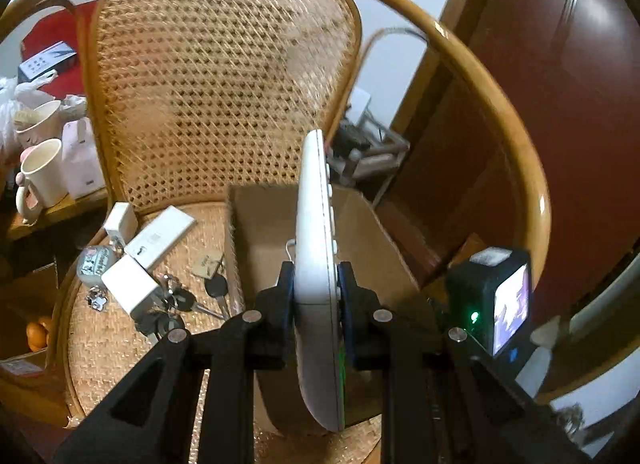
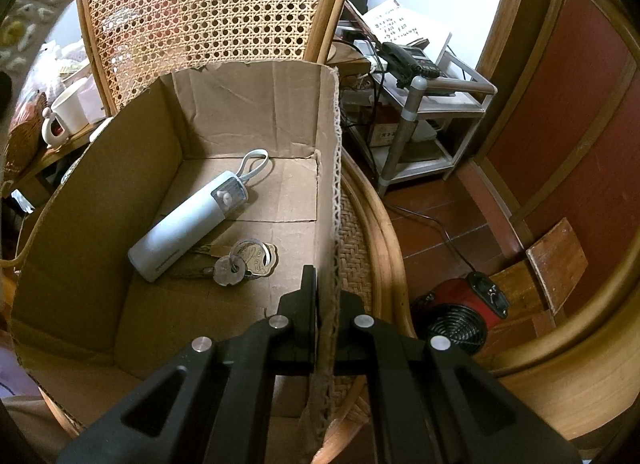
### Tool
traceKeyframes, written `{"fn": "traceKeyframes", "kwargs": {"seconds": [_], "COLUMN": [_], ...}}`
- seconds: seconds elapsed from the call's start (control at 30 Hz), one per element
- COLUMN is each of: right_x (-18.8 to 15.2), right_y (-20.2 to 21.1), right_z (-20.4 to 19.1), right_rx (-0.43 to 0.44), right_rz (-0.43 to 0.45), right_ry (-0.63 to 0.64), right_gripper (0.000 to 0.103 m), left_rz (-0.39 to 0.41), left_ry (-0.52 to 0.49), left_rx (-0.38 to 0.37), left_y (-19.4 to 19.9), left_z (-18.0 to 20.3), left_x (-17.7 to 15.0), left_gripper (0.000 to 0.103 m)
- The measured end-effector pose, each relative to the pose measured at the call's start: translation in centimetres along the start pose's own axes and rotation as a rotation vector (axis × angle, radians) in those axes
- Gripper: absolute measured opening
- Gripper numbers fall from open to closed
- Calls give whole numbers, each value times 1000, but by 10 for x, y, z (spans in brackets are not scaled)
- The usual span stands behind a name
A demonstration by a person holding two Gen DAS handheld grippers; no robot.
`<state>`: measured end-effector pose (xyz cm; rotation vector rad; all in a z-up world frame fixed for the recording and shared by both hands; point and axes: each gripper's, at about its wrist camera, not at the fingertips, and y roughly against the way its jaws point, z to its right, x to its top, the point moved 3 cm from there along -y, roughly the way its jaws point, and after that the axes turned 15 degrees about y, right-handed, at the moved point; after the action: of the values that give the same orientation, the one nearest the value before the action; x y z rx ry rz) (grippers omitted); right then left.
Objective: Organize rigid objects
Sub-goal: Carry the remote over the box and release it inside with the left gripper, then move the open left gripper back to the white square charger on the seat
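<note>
My left gripper (image 1: 316,284) is shut on a white remote control (image 1: 316,232), held on edge above the open cardboard box (image 1: 260,224) on the rattan chair seat. My right gripper (image 2: 326,296) is shut on the box's right wall (image 2: 328,184). Inside the box lie a pale blue cylinder with a white loop (image 2: 188,224) and a key on a ring with a tan tag (image 2: 240,262). On the seat left of the box lie white boxes (image 1: 128,288), a white flat box (image 1: 160,238), keys (image 1: 180,300) and a round keychain (image 1: 96,264).
The chair's cane backrest (image 1: 220,76) stands behind the box. White mugs (image 1: 40,172) sit on a side table to the left. A small shelf with a telephone (image 2: 412,56) and a red fan heater (image 2: 456,320) stand on the floor at right.
</note>
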<state>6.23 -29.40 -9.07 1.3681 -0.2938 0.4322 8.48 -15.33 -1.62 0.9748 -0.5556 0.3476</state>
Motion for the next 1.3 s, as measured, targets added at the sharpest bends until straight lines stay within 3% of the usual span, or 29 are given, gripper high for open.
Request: {"fn": "traceKeyframes", "kwargs": {"seconds": [0.23, 0.37, 0.57, 0.8, 0.9, 0.97, 1.07, 1.17, 1.3], "right_x": [0, 0, -1, 0, 0, 0, 0, 0, 1], "right_y": [0, 0, 0, -1, -1, -1, -1, -2, -2], "right_z": [1, 1, 1, -1, -1, -1, -2, -4, -4], "right_rx": [3, 2, 2, 3, 1, 1, 2, 1, 1], "right_rz": [1, 1, 1, 0, -1, 0, 0, 0, 0], "right_ry": [6, 5, 5, 7, 8, 10, 9, 10, 11], "right_gripper": [5, 5, 5, 5, 5, 5, 5, 5, 5], "left_rz": [-82, -73, -86, -93, -104, -71, 11, 44, -13], "left_ry": [-39, -80, -72, -37, -22, -25, -28, -1, 58], "left_rx": [90, 167, 119, 155, 175, 196, 263, 351, 418], "left_y": [-28, -33, -28, -24, -21, -15, -3, -1, -11], "left_z": [2, 0, 3, -8, -18, -27, -40, -62, -95], "left_x": [-20, -25, -23, -14, -7, 0, 11, 21, 29], "left_gripper": [19, 19, 19, 23, 42, 71, 88, 99, 99]}}
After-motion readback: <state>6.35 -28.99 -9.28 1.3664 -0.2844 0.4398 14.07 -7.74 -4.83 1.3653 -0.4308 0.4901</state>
